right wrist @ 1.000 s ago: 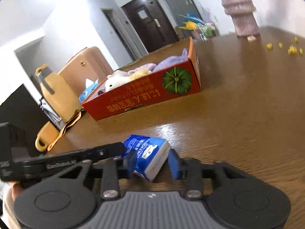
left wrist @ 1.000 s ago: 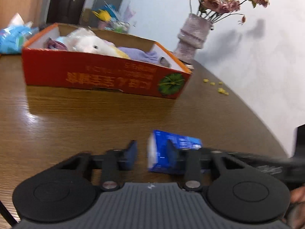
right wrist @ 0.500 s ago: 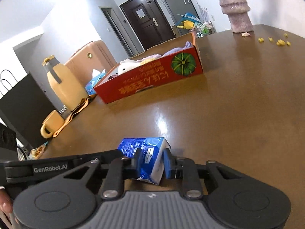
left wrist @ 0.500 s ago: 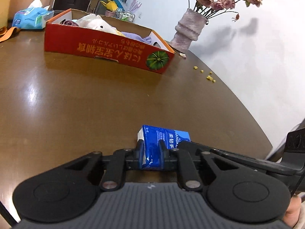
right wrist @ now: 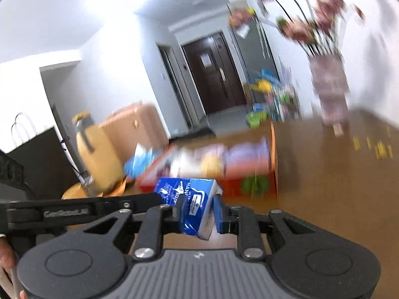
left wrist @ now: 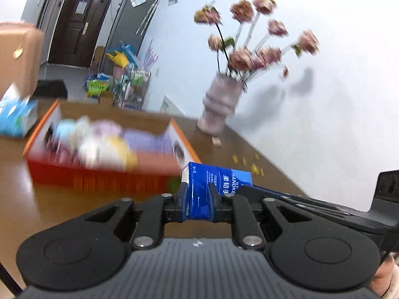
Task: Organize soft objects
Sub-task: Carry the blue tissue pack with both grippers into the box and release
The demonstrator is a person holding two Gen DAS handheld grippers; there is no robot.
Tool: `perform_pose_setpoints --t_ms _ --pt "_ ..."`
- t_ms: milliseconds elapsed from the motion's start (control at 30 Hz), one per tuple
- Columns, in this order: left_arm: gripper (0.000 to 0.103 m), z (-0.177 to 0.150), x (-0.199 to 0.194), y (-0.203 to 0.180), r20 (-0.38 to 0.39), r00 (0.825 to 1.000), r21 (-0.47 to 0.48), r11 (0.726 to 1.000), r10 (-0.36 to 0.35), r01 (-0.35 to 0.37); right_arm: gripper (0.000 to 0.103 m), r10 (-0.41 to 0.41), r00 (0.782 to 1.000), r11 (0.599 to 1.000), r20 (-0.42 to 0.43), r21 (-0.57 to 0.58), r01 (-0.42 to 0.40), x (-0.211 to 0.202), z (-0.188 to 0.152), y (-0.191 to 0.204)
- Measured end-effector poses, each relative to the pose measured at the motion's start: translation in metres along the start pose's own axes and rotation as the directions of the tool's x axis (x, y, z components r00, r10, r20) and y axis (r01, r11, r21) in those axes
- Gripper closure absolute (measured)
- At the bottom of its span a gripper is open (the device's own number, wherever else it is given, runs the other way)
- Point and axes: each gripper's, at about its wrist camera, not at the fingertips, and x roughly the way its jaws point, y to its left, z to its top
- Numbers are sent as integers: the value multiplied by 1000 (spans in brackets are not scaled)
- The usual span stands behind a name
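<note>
Blue tissue pack [left wrist: 212, 186] is pinched at both ends, my left gripper [left wrist: 198, 200] and right gripper [right wrist: 199, 214] both clamped on it, right one just finished closing. It's above the wooden table [left wrist: 74, 206], near the red box [left wrist: 99, 182] of soft stuff.

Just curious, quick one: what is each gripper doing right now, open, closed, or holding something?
Left gripper: closed on the blue tissue pack.
Right gripper: closed on the other end of the same tissue pack, jaws just been tightening.
</note>
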Motion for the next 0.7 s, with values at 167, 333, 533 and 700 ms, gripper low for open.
perform_pose_setpoints --t_ms 167,333,533,700 --pt "87 78 75 30 -5 1000 16 1000 11 -11 83 -28 1000 999 11 -20 28 86 80 -30" --pt "87 115 177 66 -108 992 24 998 66 -64 83 -82 995 997 -57 -11 81 183 124 -71" --pt "87 108 278 106 -261 960 42 994 104 -96 86 -207 946 978 -248 -43 203 295 123 -120" --pt "89 108 274 104 -244 963 87 992 114 -96 101 -336 893 933 -300 -232 273 326 112 -104"
